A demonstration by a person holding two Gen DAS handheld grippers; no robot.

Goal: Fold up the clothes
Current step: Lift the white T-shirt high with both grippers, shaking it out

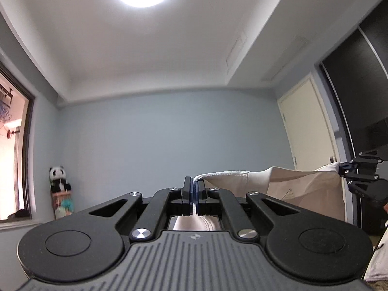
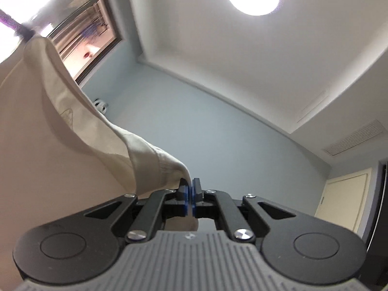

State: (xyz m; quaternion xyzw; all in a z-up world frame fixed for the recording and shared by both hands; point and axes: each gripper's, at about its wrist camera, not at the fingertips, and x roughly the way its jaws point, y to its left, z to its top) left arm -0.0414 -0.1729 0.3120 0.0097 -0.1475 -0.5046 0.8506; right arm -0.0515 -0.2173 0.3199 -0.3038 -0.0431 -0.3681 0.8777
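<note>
Held high between the 2 tools, the cream garment (image 1: 291, 186) hangs soft and light, left gripper (image 1: 194, 194) and right gripper (image 2: 189, 195) each clenched on its top edge, the sensible hold.

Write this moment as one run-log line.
left claw: shut on cream garment | right claw: shut on cream garment | garment: held up between claws
</note>
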